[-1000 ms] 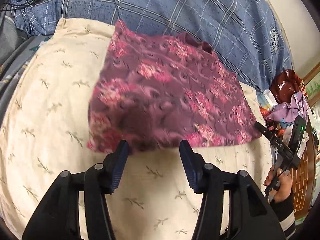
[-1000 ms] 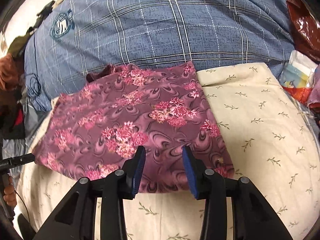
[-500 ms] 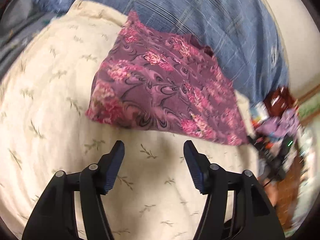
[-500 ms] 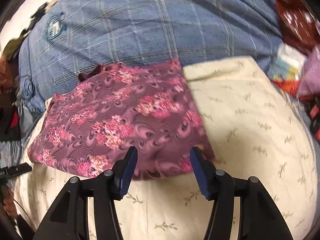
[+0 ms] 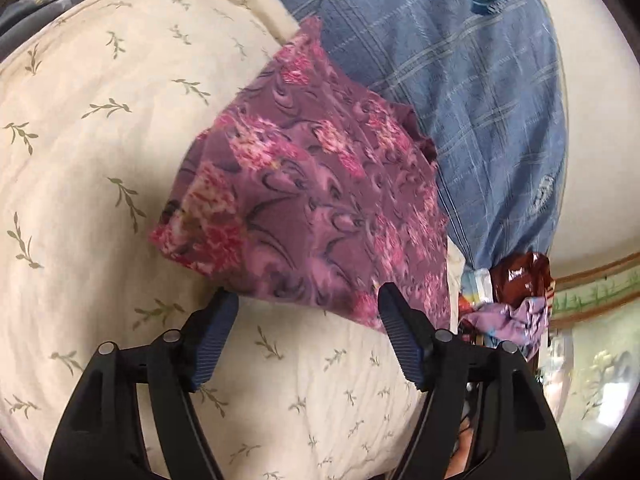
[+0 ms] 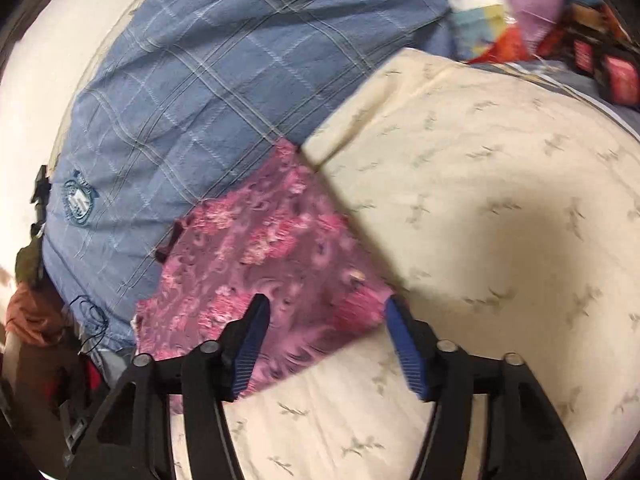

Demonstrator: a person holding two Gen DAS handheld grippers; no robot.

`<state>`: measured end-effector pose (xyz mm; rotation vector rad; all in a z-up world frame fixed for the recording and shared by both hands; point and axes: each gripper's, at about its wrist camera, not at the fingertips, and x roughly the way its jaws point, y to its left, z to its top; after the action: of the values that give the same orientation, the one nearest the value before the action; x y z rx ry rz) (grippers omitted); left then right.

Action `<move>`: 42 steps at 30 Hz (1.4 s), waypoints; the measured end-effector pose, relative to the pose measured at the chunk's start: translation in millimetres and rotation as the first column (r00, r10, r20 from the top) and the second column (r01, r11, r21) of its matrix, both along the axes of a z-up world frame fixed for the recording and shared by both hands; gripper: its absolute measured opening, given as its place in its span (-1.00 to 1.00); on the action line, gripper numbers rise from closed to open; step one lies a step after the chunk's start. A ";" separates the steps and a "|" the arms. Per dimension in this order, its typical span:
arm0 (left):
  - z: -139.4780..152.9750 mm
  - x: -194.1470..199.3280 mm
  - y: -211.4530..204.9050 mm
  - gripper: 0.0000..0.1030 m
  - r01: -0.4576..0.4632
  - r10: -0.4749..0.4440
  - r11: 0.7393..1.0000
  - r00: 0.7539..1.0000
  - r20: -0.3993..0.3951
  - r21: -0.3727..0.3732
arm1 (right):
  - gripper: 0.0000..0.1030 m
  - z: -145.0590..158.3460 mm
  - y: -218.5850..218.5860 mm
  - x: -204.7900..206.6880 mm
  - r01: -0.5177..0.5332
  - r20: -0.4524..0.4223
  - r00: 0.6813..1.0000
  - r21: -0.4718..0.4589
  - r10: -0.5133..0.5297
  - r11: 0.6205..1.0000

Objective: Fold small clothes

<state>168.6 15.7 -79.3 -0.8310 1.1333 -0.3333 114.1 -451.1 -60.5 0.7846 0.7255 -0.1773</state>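
Left wrist view: my left tongs point(image 5: 306, 300) stand spread wide, empty, at the near edge of the folded purple floral garment point(image 5: 320, 204). It lies on the cream leaf-print quilt point(image 5: 92, 152), its far edge against the blue plaid blanket point(image 5: 472, 80). Right wrist view: my right tongs point(image 6: 326, 312) are likewise spread, gripping nothing, over the garment's point(image 6: 256, 264) near corner. Motion blur softens both frames.
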 end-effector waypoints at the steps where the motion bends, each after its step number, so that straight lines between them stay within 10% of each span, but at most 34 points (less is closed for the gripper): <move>1: -2.1 2.4 -0.2 0.39 -0.009 0.009 1.000 1.000 -0.008 -0.006 | 0.26 -5.5 0.2 1.5 0.003 -0.009 1.000 0.019 -0.003 1.000; 7: 16.1 11.1 -17.4 0.29 -0.057 0.041 0.974 0.996 0.074 0.218 | 0.23 -15.8 -3.2 20.7 0.005 0.079 0.997 0.069 -0.010 0.998; 11: 20.6 18.1 -29.4 -0.88 -0.034 -0.001 0.937 0.995 0.099 0.348 | -0.75 -17.8 -7.5 36.0 -0.054 0.071 0.996 0.063 0.050 0.997; 15: 38.1 5.5 -28.2 -0.88 -0.076 -0.007 0.894 0.983 0.184 0.441 | -0.86 10.0 -15.4 16.9 -0.078 0.187 0.980 0.023 0.072 0.997; 25: 22.6 4.2 -40.5 -0.87 -0.046 -0.063 0.829 0.983 0.175 0.558 | -0.79 -9.6 -6.3 15.7 -0.104 0.012 0.994 -0.115 0.107 0.988; 36: 27.4 -1.6 -36.7 -0.84 -0.012 -0.093 0.840 0.982 0.166 0.543 | -0.40 20.8 31.7 -3.7 -0.164 -0.012 0.986 -0.283 0.167 0.945; 42: 27.8 -15.6 -1.7 -0.38 0.080 -0.142 0.880 0.985 0.100 0.468 | -0.14 28.4 88.0 2.9 -0.295 -0.046 0.953 -0.377 0.301 0.878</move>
<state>153.0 14.0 -51.5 -0.3164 1.0789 -0.1946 117.1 -363.2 -32.1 0.2954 0.7604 -0.0289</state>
